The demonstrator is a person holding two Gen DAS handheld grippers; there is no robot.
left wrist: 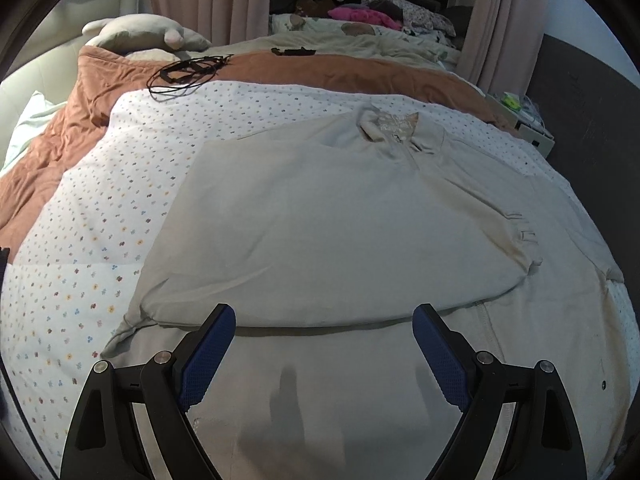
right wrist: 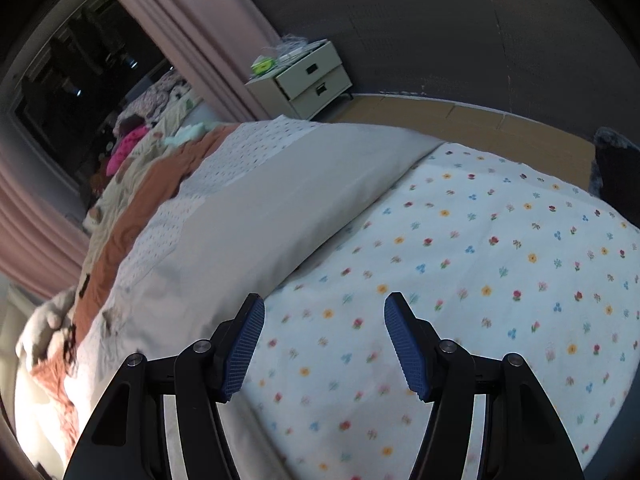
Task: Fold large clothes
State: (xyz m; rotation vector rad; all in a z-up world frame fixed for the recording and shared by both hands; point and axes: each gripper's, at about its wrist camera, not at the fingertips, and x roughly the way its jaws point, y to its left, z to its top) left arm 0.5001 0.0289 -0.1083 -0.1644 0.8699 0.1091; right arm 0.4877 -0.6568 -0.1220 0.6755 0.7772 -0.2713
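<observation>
A large pale grey-beige collared garment (left wrist: 328, 224) lies spread on the floral bedspread (left wrist: 88, 248), its collar at the far end and one layer folded over the lower part. My left gripper (left wrist: 324, 320) is open and empty, just above the garment's near part beside the folded edge. In the right wrist view the garment (right wrist: 248, 216) runs along the left. My right gripper (right wrist: 324, 312) is open and empty above the floral bedspread (right wrist: 480, 280), just right of the garment's edge.
A brown blanket (left wrist: 92, 96) with black cables (left wrist: 188, 72) lies beyond the bedspread. A plush toy (left wrist: 148, 36) sits at the headboard. A white nightstand (right wrist: 308, 76) stands by the dark wall, pink curtains (right wrist: 192, 20) beside it.
</observation>
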